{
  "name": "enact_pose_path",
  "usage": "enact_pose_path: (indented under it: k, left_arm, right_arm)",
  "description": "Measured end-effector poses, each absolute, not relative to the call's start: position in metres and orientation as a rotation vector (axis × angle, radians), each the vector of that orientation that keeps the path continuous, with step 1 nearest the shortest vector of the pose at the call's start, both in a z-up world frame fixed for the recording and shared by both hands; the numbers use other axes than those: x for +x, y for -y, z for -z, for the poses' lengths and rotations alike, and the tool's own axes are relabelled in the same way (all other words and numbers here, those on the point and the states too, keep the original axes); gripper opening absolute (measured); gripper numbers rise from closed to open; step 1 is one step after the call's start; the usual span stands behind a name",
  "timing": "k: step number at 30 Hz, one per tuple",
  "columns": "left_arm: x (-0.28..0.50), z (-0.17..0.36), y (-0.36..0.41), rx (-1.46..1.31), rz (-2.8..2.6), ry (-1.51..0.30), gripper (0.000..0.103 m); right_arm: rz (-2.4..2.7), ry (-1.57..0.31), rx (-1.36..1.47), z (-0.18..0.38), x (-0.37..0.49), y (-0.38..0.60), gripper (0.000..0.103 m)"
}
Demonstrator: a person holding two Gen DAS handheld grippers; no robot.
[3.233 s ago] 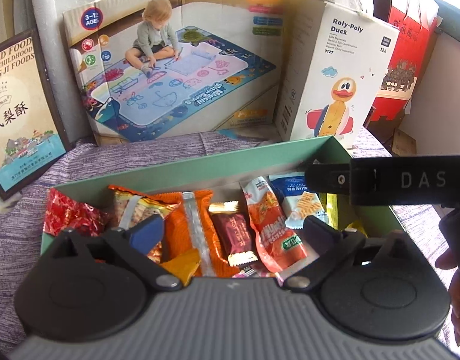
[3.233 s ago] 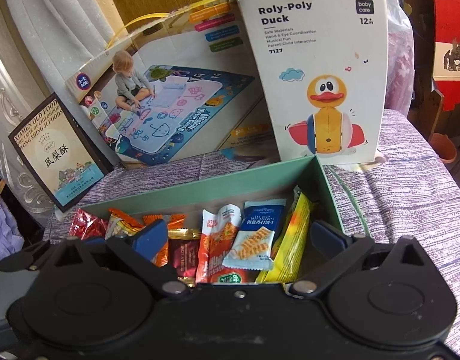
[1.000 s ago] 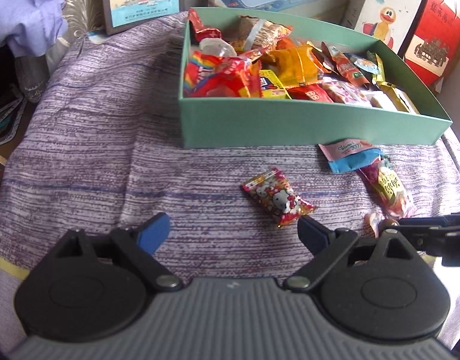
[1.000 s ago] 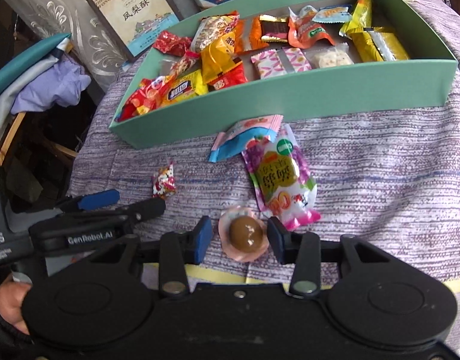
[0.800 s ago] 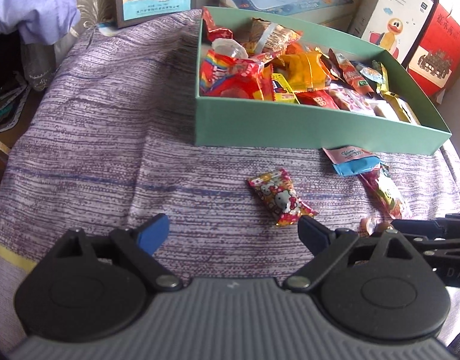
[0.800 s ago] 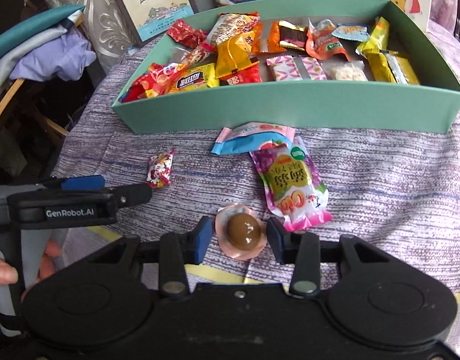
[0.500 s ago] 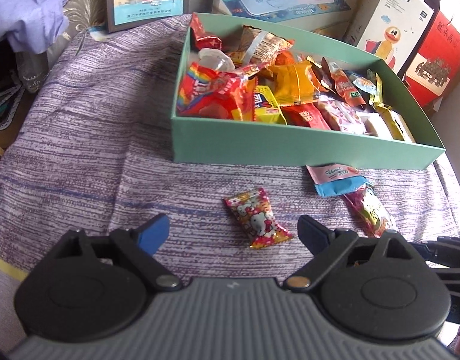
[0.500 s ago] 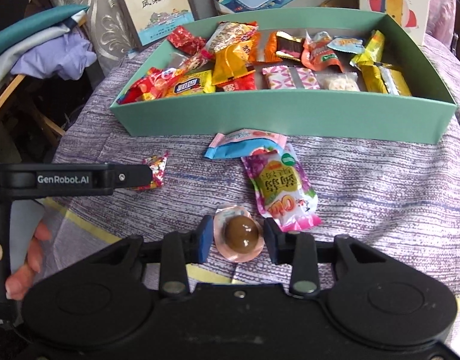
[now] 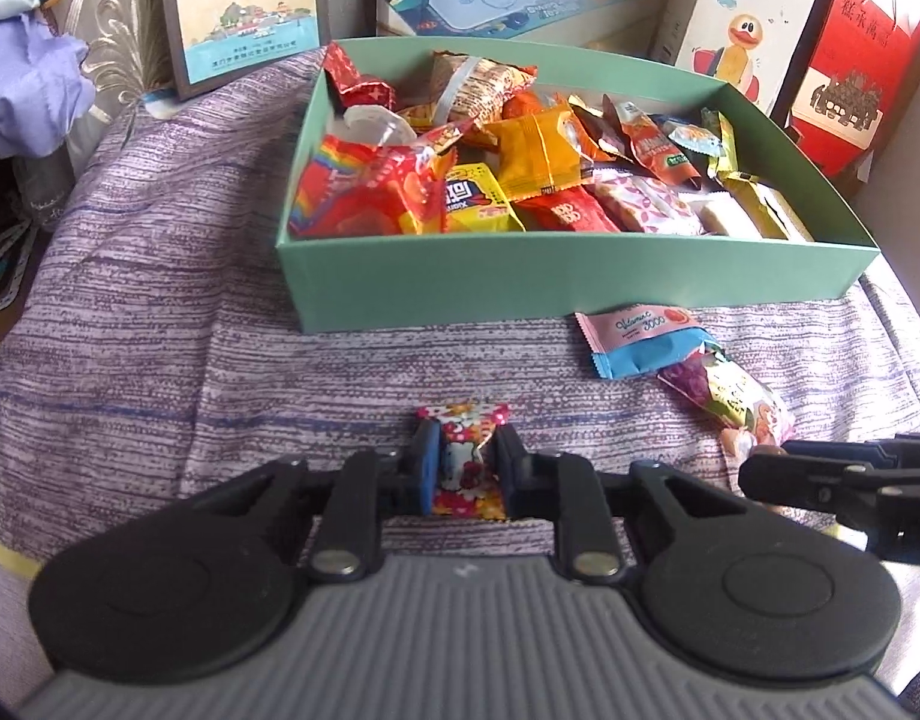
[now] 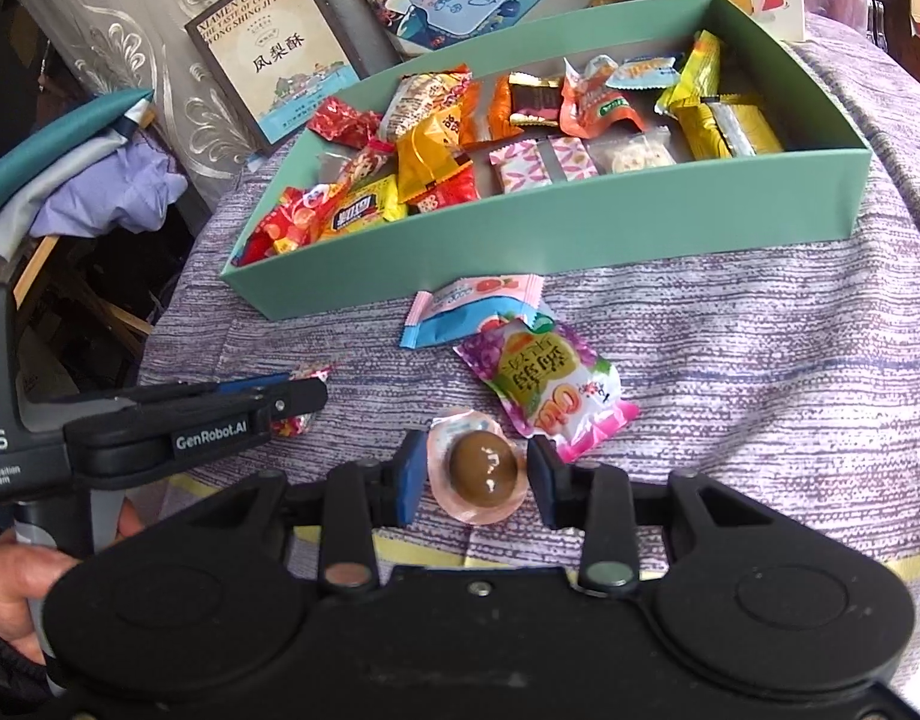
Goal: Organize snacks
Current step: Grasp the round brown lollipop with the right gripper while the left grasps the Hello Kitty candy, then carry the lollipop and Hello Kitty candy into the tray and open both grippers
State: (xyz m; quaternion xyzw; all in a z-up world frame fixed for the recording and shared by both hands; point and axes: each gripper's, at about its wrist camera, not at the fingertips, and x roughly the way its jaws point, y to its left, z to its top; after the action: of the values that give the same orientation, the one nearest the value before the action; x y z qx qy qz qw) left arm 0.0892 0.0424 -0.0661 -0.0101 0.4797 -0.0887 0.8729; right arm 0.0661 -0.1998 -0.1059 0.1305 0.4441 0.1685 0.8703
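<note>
Clamping a red candy (image 9: 463, 463), the left gripper (image 9: 463, 468) has just closed; right gripper (image 10: 475, 474) squeezes a jelly cup (image 10: 481, 467).

bright daylight, fisheye-bent edges, mild softness

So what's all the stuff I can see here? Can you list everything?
Snack box: one, mint green, on the cloth, full of mixed wrapped snacks.
Hello Kitty candy: one, red patterned, between the left fingers.
Jelly cup: one, brown in a pink cup, between the right fingers.
Vitamin C packet: one, pink and blue, touching the box front.
Grape gummy pack: one, purple and green, beside the jelly cup.
Pineapple cake box: one, brown-framed, behind.
Roly-Poly Duck box: one, white, behind.
Cloth: one, purple striped.
Left gripper: shut on the candy.
Right gripper: closed on the cup.
</note>
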Motion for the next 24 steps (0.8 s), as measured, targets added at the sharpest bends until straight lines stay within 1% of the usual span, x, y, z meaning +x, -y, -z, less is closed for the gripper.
enact_pose_path:
  k: [4, 8, 16, 20, 24]
  left_arm:
    - [0.086, 0.051, -0.043, -0.035, 0.221, -0.979, 0.019]
    - [0.09, 0.028, -0.035, -0.037, 0.257, -0.916, 0.019]
    - [0.144, -0.01, -0.018, -0.044, 0.299, -0.828, 0.019]
    - [0.176, -0.007, -0.013, -0.063, 0.306, -0.858, 0.019]
    - [0.19, 0.005, -0.006, -0.044, 0.312, -0.894, 0.019]
  right_arm:
    - [-0.348, -0.898, 0.303, 0.093, 0.066, 0.206, 0.035]
    - [-0.331, -0.845, 0.33, 0.073, 0.072, 0.218, 0.035]
    - [-0.29, -0.766, 0.374, 0.034, 0.124, 0.237, 0.035]
    - [-0.284, -0.789, 0.383, 0.035, 0.158, 0.233, 0.036]
    - [-0.271, -0.821, 0.378, 0.045, 0.18, 0.228, 0.036]
